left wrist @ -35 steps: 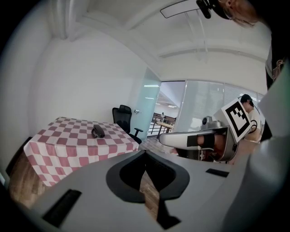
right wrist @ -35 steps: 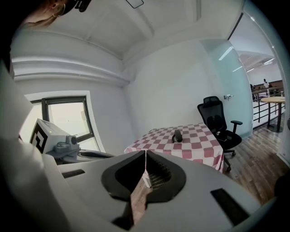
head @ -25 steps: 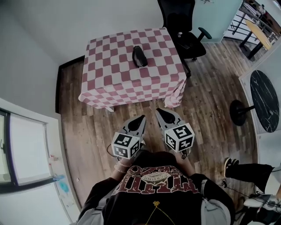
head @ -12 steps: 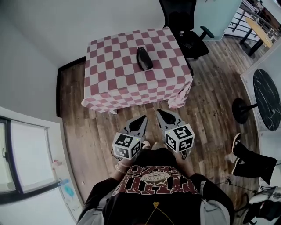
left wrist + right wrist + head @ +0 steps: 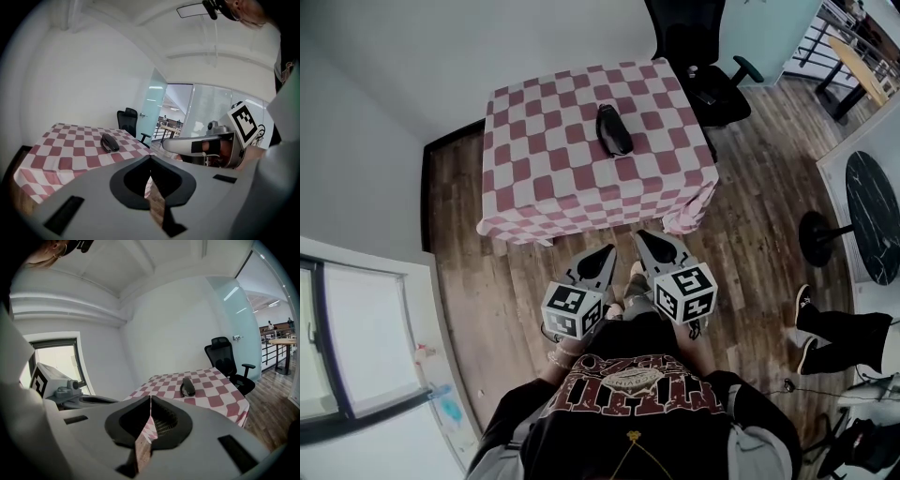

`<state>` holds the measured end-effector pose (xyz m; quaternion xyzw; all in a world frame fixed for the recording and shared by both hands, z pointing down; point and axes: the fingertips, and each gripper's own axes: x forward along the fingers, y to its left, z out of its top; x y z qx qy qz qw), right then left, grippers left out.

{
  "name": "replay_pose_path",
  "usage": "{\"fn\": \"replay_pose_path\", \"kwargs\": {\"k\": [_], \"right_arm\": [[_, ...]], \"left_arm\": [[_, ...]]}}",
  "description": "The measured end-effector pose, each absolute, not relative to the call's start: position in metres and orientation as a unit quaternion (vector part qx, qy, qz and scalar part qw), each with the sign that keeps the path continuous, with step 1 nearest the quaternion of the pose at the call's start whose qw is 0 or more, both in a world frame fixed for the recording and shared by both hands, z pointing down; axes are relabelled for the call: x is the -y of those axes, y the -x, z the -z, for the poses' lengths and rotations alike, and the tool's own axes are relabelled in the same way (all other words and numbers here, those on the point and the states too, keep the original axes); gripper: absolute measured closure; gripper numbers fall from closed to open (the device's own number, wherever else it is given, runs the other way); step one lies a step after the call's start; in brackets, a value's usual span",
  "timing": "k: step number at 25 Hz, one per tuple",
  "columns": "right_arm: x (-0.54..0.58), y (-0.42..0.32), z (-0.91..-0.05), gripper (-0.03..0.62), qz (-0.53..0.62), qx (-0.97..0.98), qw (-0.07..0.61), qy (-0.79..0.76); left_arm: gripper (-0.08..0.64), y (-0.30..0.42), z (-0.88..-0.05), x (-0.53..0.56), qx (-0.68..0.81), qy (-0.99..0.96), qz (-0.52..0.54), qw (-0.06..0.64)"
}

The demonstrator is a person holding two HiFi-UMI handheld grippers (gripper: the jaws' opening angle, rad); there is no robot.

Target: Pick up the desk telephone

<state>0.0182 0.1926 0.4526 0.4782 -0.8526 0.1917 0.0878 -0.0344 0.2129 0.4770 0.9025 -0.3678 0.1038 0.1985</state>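
From here I see a plank wood floor point(image 5: 759, 187) and plain white walls point(image 5: 394, 75). A square table in a pink-and-white checked cloth point(image 5: 544, 178) stands near the wall, with a black office chair point(image 5: 698, 47) just behind it. Bright window point(image 5: 356, 337) at left. Round dark table point(image 5: 872, 216) at right.

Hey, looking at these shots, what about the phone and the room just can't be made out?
Telephone: too small in all three views; keypad, cord and handset seating unreadable.
Table legs: head view, checkered cloth covers nearly all.
Office chair: head view, top edge cuts its back.
Second person: head view, right edge leaves only legs.
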Motion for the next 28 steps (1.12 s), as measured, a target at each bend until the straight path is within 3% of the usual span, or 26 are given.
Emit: {"fn": "replay_pose_path", "kwargs": {"k": [28], "right_arm": [[-0.036,-0.064,-0.438,0.571,-0.184,0.881,0.093,-0.426]], "left_arm": [[0.560,-0.017,-0.465,-0.056,0.411,-0.886,-0.101,0.190]]}}
